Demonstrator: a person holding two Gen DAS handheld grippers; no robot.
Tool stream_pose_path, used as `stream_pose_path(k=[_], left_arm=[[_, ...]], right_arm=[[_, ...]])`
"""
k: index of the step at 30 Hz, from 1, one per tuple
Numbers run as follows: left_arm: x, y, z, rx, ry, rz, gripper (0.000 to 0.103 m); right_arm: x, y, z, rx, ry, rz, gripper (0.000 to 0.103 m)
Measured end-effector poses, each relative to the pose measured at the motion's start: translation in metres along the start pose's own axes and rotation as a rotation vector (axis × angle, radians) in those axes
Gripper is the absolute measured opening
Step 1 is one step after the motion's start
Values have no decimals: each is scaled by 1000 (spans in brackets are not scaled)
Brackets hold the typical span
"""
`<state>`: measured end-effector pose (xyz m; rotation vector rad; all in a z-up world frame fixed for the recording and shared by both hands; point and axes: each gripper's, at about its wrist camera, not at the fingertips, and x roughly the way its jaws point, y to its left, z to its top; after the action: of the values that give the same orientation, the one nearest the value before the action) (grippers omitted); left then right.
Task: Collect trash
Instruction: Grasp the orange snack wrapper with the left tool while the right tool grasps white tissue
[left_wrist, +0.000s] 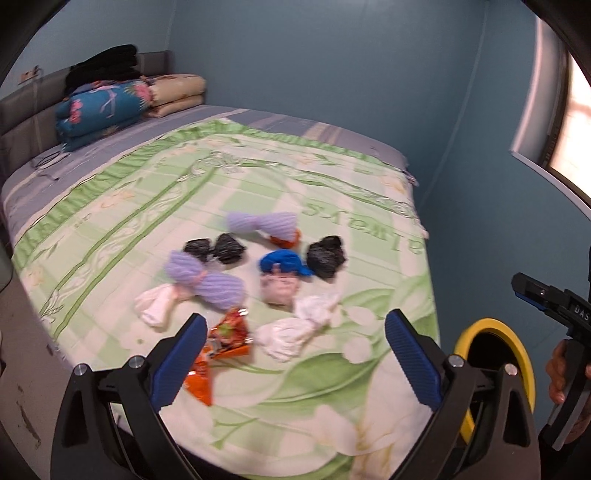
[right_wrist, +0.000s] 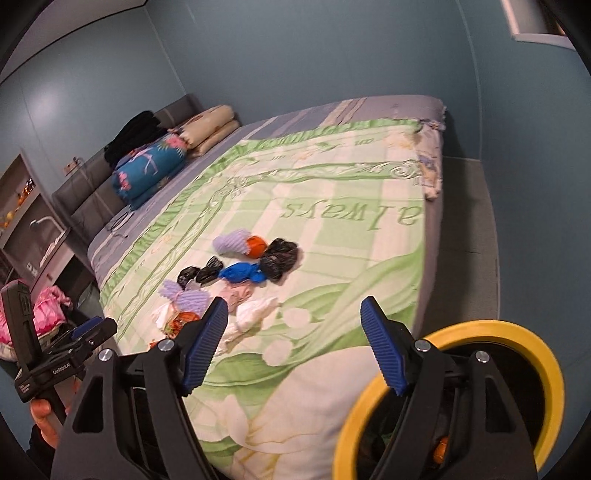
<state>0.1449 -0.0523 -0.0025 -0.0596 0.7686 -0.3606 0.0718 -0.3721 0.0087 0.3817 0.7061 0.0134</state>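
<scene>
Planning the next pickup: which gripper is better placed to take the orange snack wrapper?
Left, probably. The left gripper is open with the orange snack wrapper just beside its left finger. The right gripper sits nearer the yellow-rimmed bin.

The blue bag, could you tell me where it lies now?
In the left wrist view the blue bag lies mid-bed, left of a black bag, with a pink bundle just in front.

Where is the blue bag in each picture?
Left wrist view: the blue bag sits mid-picture on the bed, just left of a crumpled black bag.
Right wrist view: the blue bag lies left of centre, again beside that black bag.
Shared landmark: the yellow-rimmed bin at the bed's near corner, low right in both.
</scene>
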Motion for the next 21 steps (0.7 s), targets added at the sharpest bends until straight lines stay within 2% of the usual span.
stream_pose_path(k=[12,21], left_arm=[[17,78,-23,-72,42,138,94],[48,109,-46,-112,106,146,94]], right_arm=[[71,46,2,-54,114,26,71],[142,75,-9,-82,249,23,70]])
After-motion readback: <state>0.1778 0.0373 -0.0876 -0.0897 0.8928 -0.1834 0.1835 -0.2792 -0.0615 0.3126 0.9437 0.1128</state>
